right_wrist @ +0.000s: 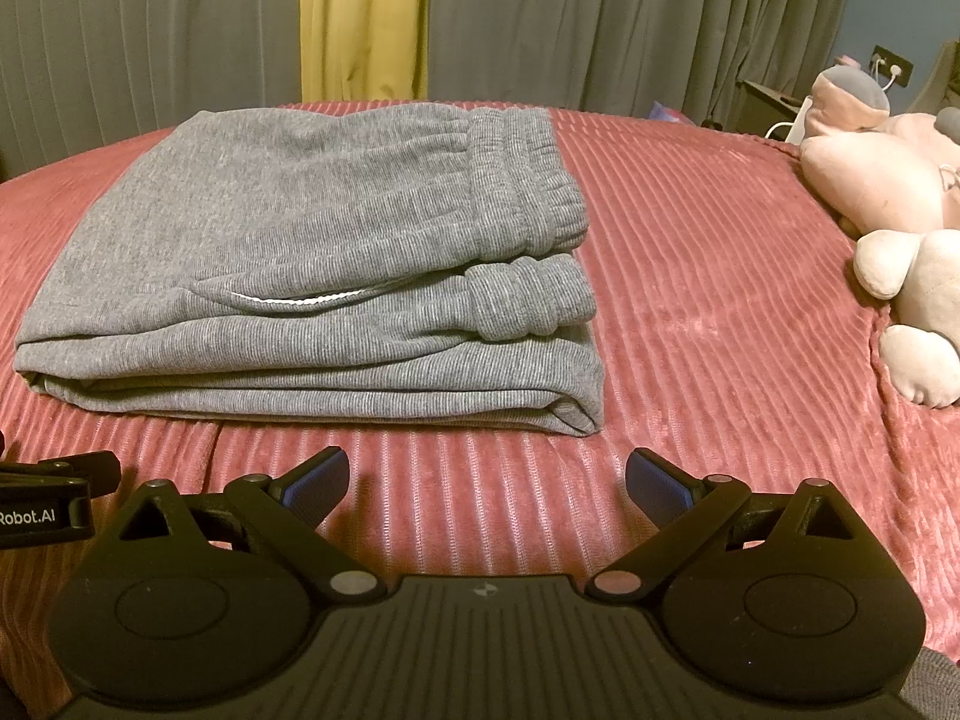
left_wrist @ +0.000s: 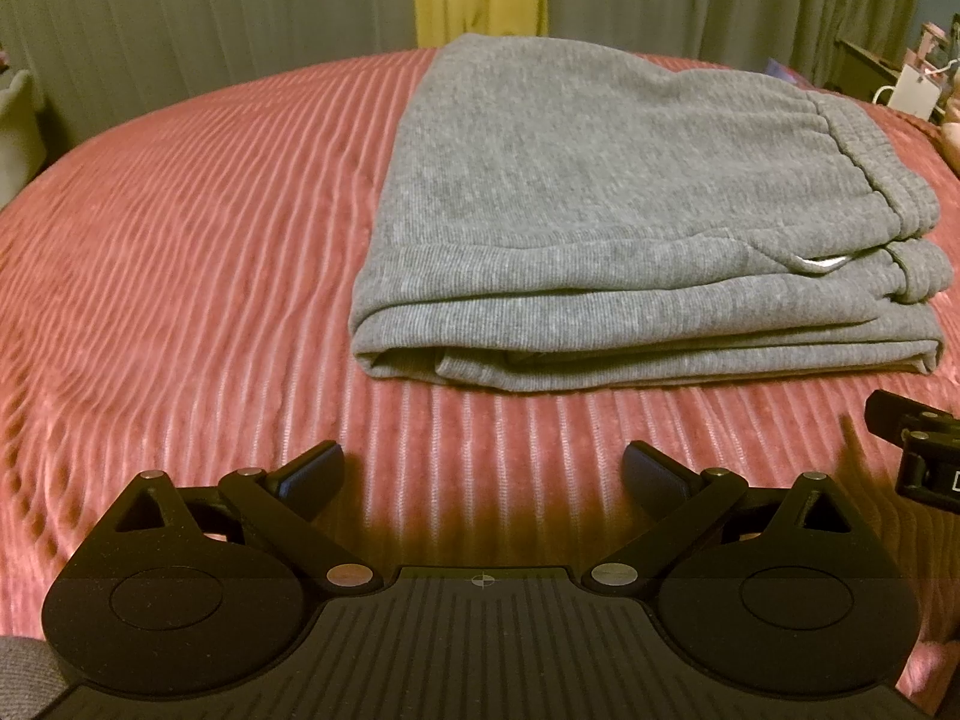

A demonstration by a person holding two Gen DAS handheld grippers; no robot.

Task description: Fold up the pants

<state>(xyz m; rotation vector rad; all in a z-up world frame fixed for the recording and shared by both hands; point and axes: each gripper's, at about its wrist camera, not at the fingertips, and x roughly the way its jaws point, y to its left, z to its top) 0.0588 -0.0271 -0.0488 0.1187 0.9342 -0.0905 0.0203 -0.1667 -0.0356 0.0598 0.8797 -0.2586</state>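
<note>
Grey pants [right_wrist: 300,252] lie on the bed [right_wrist: 690,276], folded into a compact stack of several layers. Elastic waistband [right_wrist: 522,180] sits on top at the right end, with a gathered cuff [right_wrist: 516,300] just below it. A white drawstring or pocket edge [right_wrist: 300,300] peeks from between layers. The near edge shows the stacked folds lying fairly even; the left side is a rounded fold.

Judgement: the folding looks done or all but done. At most a squaring of the edges or smoothing of the top remains.

Left gripper [left_wrist: 483,474] hovers near the front edge of the stack, apart from it; fingers spread wide, holding nothing. Right gripper [right_wrist: 486,477] likewise: fingers apart, empty, just short of the pants. Each gripper shows at the edge of the other's view, close beside it.

Writing: a white label on the left gripper's body, seen in the right wrist view, reads "Robot.AI" [right_wrist: 27,517], possibly cut off at the frame edge. No label is readable on the pants.

Surroundings: pink ribbed bedspread [left_wrist: 180,300], grey curtains [right_wrist: 600,18] with a yellow panel [right_wrist: 363,18], plush toys [right_wrist: 888,192] at the bed's right side, and a wall socket [right_wrist: 892,67] behind.
</note>
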